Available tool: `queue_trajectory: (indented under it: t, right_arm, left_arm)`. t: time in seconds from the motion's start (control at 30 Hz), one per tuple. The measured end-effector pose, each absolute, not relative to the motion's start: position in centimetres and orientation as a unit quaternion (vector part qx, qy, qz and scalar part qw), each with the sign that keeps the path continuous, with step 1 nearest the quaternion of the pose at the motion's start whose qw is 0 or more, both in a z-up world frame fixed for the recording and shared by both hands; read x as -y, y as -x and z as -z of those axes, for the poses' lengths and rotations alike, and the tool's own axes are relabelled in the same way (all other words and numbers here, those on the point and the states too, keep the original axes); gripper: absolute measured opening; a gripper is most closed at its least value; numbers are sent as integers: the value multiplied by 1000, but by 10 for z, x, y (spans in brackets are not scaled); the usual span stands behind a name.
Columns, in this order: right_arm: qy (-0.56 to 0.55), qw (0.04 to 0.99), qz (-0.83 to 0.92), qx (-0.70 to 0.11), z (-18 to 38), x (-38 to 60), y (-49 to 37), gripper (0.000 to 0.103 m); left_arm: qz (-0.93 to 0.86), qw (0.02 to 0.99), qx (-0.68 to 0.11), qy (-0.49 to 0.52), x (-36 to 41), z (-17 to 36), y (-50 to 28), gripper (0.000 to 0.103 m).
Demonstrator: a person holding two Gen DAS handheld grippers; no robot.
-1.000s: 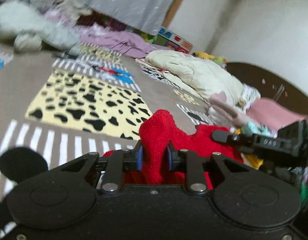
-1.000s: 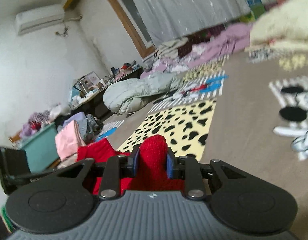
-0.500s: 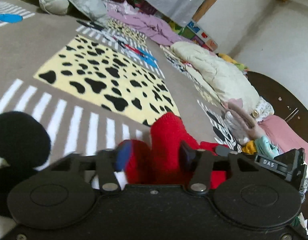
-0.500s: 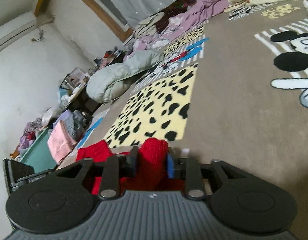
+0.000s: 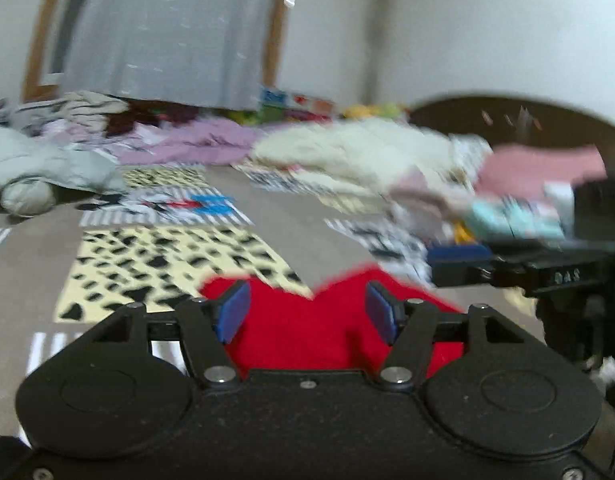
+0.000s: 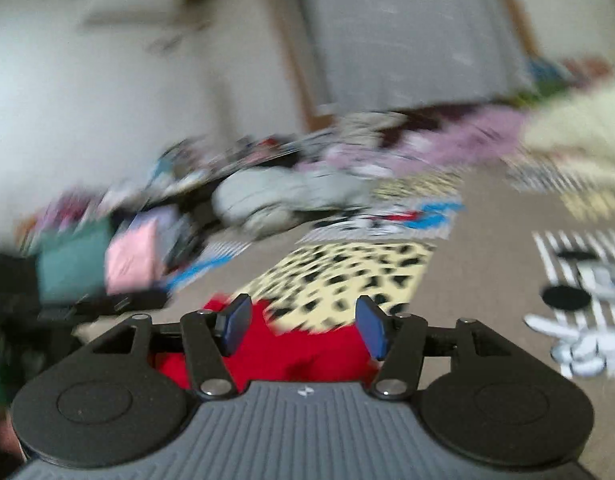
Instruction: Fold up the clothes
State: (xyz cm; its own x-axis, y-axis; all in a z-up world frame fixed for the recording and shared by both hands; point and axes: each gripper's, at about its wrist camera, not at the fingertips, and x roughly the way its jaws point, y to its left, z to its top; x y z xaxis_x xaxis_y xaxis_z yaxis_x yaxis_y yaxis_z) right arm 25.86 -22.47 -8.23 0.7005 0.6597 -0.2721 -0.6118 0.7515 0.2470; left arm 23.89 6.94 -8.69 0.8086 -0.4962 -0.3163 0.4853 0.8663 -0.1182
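Note:
A red knitted garment (image 5: 307,332) lies on the patterned carpet, low in both wrist views. My left gripper (image 5: 307,314) is open, its blue pads spread just above the red cloth and holding nothing. My right gripper (image 6: 303,328) is open too, above the same red garment (image 6: 303,354). The right gripper's black body (image 5: 547,276) shows at the right of the left wrist view. Both views are blurred by motion.
A yellow patch with black spots (image 5: 167,264) lies on the carpet ahead. Piles of clothes ring the floor: a cream heap (image 5: 347,160), pink folded cloth (image 5: 543,168), purple cloth (image 5: 195,144), a grey bundle (image 6: 291,196). A grey curtain (image 5: 171,32) hangs at the back.
Both grippers were shut on raised folds of the red garment. Both have opened and let it go, and it now lies flat below them. Both cameras have tilted up.

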Motion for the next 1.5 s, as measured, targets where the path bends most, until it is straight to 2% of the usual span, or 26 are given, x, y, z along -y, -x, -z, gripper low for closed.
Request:
queue_trajectory:
  t: [0.2, 0.3, 0.5, 0.63, 0.77, 0.87, 1.0, 1.13, 1.37, 1.43, 1.5]
  right_arm:
    - [0, 900, -384, -206, 110, 193, -254, 58]
    - [1, 886, -391, -250, 123, 188, -267, 68]
    - [17, 887, -392, -244, 134, 178, -269, 71]
    - [19, 886, -396, -240, 130, 181, -263, 71]
    - [-19, 897, -394, -200, 109, 200, -258, 61]
    - [-45, 911, -368, -181, 103, 207, -270, 61]
    - [-51, 917, -350, -183, 109, 206, -293, 61]
    - [-59, 902, -353, -243, 135, 197, -318, 63]
    - [-75, 892, -359, -265, 149, 196, -321, 64]
    - [-74, 897, -355, -252, 144, 197, -315, 64]
    - [-75, 905, -350, -229, 135, 201, -306, 62]
  left_arm:
    - [256, 942, -210, -63, -57, 122, -242, 64]
    - [264, 937, -223, -59, -58, 131, -247, 64]
    - [272, 932, -233, -52, -59, 135, -255, 67]
    - [270, 939, -207, -50, -60, 118, -245, 67]
    - [244, 955, -168, -16, -67, 98, -248, 66]
    - [231, 961, -152, -2, -65, 91, -264, 66]
    - [233, 951, -201, -14, -61, 113, -283, 65]
    - [233, 943, -238, -15, -60, 127, -291, 65]
    - [231, 943, -235, -37, -52, 133, -289, 65]
    - [228, 949, -216, -42, -54, 126, -281, 65]
    - [229, 953, -190, -52, -55, 113, -266, 61]
